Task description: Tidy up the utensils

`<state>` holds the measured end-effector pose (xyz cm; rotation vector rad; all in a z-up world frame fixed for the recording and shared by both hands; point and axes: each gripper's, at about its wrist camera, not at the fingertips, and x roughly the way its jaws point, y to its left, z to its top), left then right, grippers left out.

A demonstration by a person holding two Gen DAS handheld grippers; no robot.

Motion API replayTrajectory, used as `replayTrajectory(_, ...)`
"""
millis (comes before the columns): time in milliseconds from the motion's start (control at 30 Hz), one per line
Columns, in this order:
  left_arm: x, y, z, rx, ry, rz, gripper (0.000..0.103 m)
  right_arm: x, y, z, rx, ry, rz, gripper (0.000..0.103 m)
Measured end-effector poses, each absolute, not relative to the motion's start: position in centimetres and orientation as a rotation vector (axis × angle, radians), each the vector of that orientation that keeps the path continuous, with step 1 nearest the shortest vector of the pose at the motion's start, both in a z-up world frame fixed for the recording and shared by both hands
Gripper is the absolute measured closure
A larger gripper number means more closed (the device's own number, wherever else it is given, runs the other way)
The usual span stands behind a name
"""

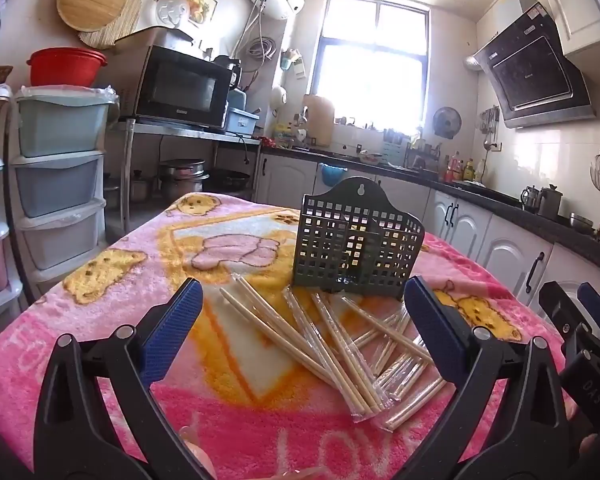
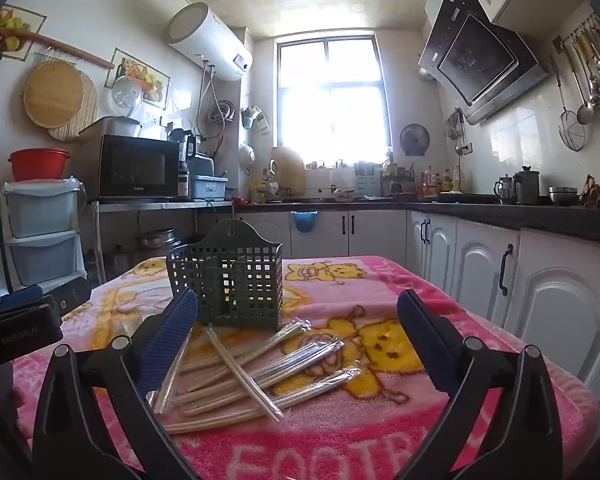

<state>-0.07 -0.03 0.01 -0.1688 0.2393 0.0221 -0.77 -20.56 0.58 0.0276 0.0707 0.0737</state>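
Several pairs of wooden chopsticks in clear wrappers [image 1: 340, 344] lie in a loose pile on the pink blanket [image 1: 100, 320], just in front of an upright dark green perforated utensil holder [image 1: 356, 240]. My left gripper [image 1: 304, 300] hovers above the pile, wide open, nothing between its blue pads. In the right wrist view the same chopsticks [image 2: 252, 368] lie before the holder [image 2: 228, 280], and my right gripper [image 2: 298, 312] is also wide open and empty. Each gripper shows at the edge of the other's view.
The blanket [image 2: 380, 420] covers a small table. White base cabinets [image 2: 480, 280] run along the right, plastic drawer units [image 1: 56, 184] stand at the left, a microwave [image 1: 180, 88] sits on a steel shelf behind, and a window [image 2: 332, 96] glares at the back.
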Motion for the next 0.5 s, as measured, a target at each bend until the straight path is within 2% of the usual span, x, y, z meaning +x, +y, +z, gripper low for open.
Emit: replayTrajectory(500,-0.04,-0.09,0.01,-0.16,0.242,0.022,0.01,-0.78,-20.68,0.66,0.026,0.081,0.072,0.006)
